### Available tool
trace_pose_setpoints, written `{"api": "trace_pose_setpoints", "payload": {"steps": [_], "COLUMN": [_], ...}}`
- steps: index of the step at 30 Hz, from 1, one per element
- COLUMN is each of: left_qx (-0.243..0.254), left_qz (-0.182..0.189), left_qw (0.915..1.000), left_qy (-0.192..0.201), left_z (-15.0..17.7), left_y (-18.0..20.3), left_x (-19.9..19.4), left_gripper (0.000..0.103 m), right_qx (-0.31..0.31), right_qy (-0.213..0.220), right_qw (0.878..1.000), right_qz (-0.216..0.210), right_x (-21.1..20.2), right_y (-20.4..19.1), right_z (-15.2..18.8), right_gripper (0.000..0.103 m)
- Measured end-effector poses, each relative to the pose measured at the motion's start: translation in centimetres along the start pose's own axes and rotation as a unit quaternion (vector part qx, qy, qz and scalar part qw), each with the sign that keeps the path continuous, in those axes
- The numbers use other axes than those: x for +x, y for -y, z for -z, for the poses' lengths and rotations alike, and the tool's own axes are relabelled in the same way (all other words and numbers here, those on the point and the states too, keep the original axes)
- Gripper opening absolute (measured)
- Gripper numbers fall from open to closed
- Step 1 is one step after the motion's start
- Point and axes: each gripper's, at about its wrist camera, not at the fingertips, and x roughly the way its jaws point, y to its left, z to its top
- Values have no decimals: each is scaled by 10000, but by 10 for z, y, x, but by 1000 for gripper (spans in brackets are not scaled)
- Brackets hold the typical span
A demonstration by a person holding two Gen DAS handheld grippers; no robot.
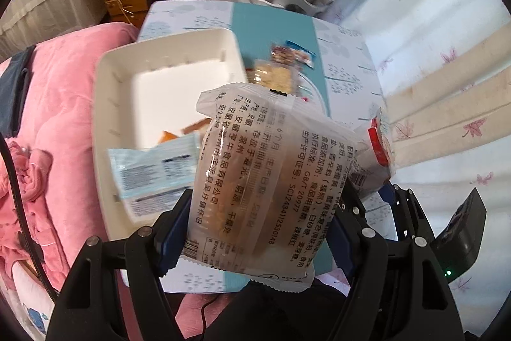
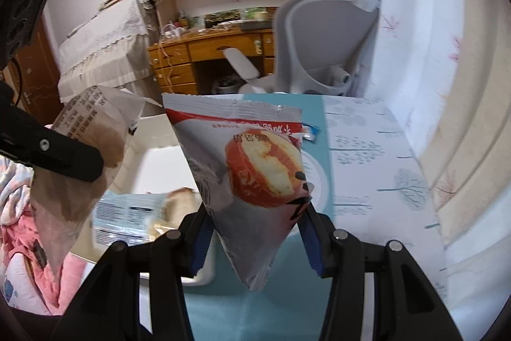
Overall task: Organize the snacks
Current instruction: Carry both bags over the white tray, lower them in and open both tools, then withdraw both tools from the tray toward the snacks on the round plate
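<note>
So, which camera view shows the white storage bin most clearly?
The left wrist view: the white storage bin shows its rim, walls and floor. In the right wrist view, held packets hide most of it.

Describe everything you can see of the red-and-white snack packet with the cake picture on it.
The red-and-white snack packet is a glossy plastic wrapper, sealed, with a crimped top edge, a red band under it and a printed picture of a round red-and-cream cake. It is held up in the air above the patterned tablecloth, tilted, its lower corner pointing down. The right gripper pinches it between blue-padded jaws. From the left wrist camera only its red edge shows, beside the clear packet held there.
</note>
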Motion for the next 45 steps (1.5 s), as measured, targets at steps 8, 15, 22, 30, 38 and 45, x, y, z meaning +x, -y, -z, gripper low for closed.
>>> {"api": "trace_pose_setpoints", "payload": {"steps": [8, 15, 22, 30, 38, 45], "left_qx": [-4, 58, 28, -150, -2, 282], "left_qz": [-148, -26, 95, 277, 363, 333], "left_qw": [9996, 9984, 9966, 9944, 9964, 9975], "left_qy": [256, 564, 817, 1011, 767, 556], "left_z": [-2, -14, -25, -30, -24, -18], "left_y": [-51, -81, -99, -110, -96, -67], "left_x": [-17, -23, -21, -21, -11, -2], "left_gripper": [74, 74, 80, 91, 91, 91], "right_qx": [53, 62, 77, 202, 474, 702], "right_qy": [35, 39, 27, -128, -433, -733], "right_qw": [9992, 9981, 9974, 9977, 9962, 9934], "right_qz": [-396, -611, -717, -637, -584, -536], "right_x": [7, 22, 36, 42, 41, 34], "right_y": [-51, -81, -97, -95, -79, -57], "right_z": [-3, -9, -17, -15, -10, 1], "right_gripper": [50, 50, 52, 82, 82, 82]}}
